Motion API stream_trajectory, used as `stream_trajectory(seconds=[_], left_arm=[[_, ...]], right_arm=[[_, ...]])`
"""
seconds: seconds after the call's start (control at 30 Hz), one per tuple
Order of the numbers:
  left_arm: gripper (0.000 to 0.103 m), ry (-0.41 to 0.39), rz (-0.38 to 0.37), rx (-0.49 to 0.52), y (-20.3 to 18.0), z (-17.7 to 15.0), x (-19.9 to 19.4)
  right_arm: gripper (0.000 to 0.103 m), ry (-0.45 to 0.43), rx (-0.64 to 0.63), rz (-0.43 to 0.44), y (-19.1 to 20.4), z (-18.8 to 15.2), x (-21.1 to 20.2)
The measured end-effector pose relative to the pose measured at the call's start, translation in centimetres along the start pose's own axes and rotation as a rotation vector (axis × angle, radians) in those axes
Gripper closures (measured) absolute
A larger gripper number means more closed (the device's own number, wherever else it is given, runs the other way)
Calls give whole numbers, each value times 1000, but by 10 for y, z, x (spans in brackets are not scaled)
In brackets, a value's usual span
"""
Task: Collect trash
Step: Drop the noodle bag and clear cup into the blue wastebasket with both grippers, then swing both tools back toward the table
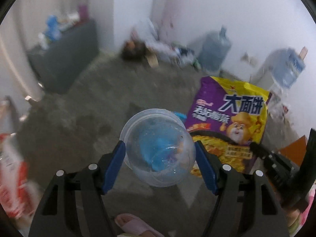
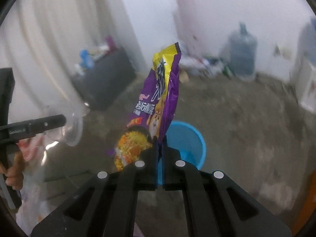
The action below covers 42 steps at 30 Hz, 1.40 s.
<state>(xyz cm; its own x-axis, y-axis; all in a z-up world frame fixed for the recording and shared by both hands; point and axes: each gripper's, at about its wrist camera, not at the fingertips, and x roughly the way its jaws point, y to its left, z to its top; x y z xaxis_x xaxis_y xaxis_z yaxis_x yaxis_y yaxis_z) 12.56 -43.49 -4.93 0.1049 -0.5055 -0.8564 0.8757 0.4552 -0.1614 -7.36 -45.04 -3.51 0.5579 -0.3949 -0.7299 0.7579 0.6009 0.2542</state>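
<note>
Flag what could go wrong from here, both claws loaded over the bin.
1. The left claw grips the clear plastic cup only across its round wall; it could slip or crush.
2. The right claw pinches the noodle packet by one edge; the packet leans away from the blue bin and may miss it.

Clear plastic cup held sideways, purple-yellow noodle packet upright

Purple-and-yellow crinkly noodle packet printed with white lettering, a cartoon bear and orange-yellow noodles. Clear round plastic cup, tinted blue. Bright blue round plastic bucket. Mottled grey-brown concrete floor. Blue-padded black gripper fingers.
</note>
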Motion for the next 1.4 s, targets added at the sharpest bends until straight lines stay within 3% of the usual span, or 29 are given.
stream_trajectory(seconds=[0.2,0.23,0.37,0.43,0.7,0.83,1.0,1.07,1.13,1.3,1.4], left_arm=[[33,144,-12,47,-23,22,111],[26,180,-18,45,-24,23,130],[23,204,19,29,-32,20,148],[21,189,8,7,-21,18,143],[21,13,-58,32,-25,12,66],[21,-81,-91,17,-17,-9,7],[17,-140,-168,-39,9,-43,-60],[15,-180,-155,-88,24,-59,-91],[8,-245,-136,-143,44,-80,-129],[6,-363,-47,-249,88,-142,-213],[6,-413,47,-313,113,-188,-256]], right_arm=[[99,119,110,-42,-30,-5,79],[98,133,126,-41,-33,-3,87],[68,176,203,-54,-46,-5,110],[66,174,216,-62,-49,-5,103],[56,100,188,-34,-39,8,62],[39,20,125,-54,-31,11,27],[19,-48,-9,-117,2,2,-21],[10,-64,-47,-131,14,1,-31],[8,-97,-90,-127,31,-1,-47],[8,-166,-193,-124,86,-9,-79],[8,-209,-301,-67,120,-18,-95]])
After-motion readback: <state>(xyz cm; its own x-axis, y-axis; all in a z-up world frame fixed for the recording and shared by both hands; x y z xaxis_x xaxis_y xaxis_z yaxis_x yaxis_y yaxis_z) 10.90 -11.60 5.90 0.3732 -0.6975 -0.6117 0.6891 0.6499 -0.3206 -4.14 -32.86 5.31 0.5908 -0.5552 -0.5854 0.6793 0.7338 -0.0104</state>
